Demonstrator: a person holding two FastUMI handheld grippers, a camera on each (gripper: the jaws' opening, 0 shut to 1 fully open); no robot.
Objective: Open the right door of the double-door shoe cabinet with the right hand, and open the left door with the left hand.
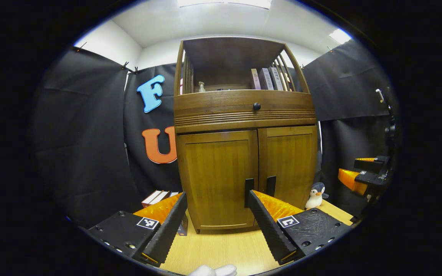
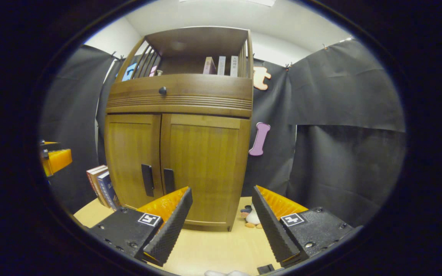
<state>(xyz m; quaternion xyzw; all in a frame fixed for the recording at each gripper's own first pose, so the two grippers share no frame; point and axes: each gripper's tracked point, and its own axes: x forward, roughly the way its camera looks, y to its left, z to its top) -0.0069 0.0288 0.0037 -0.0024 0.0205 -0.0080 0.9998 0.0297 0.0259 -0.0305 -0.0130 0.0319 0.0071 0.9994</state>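
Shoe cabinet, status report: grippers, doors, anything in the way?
Left gripper and right gripper open, short of the cabinet. Left door and right door shut, handles untouched. Penguin toy beside the cabinet, off the doors.

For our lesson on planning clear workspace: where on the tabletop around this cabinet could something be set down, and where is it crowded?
The light wooden tabletop lies bare in front of the brown wooden double-door cabinet, between it and the open left claw. Crowded spots: the stack of books beside its left flank, and the small plush penguin at its right corner.
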